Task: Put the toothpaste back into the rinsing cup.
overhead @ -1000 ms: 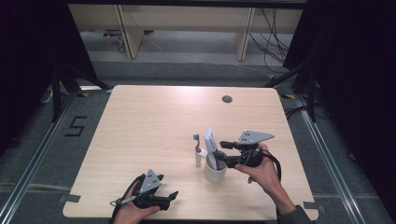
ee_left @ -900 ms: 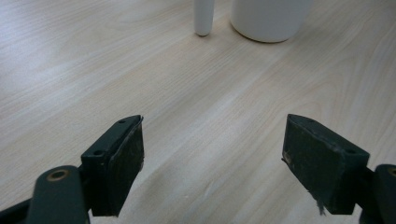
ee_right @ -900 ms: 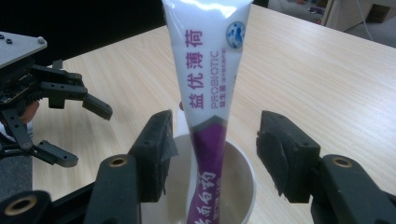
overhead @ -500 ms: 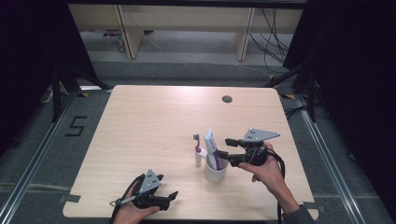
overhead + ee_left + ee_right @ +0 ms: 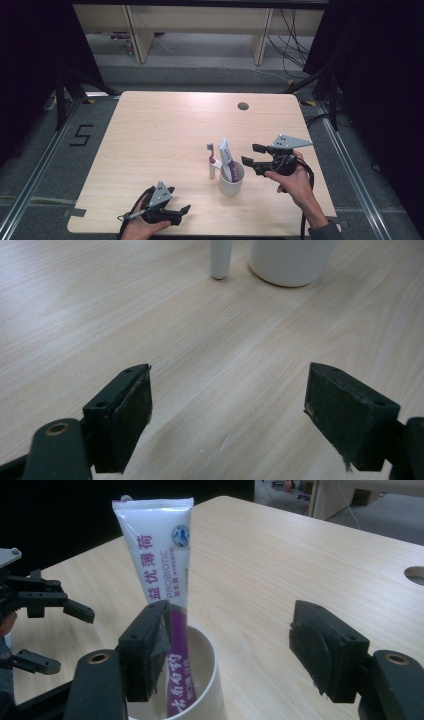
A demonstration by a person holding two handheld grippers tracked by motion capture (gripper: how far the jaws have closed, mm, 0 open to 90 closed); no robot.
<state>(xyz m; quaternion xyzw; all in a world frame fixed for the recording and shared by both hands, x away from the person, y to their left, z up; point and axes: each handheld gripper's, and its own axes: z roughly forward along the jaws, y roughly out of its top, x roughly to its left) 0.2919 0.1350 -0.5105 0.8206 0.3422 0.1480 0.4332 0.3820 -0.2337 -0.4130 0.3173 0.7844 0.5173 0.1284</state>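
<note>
Wooden table (image 5: 165, 135) with a white cup (image 5: 231, 179) right of centre, holding an upright toothpaste tube (image 5: 225, 155). Toothbrush (image 5: 211, 159) standing just left of it. Right gripper (image 5: 253, 157) beside the cup, jaws just opened, nothing between. Left gripper (image 5: 182, 212) at the near edge, well apart.

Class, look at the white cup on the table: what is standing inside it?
A white and purple toothpaste tube stands tilted inside the white cup. The cup's wall hides the tube's lower end. A toothbrush stands just outside, at its left.
</note>
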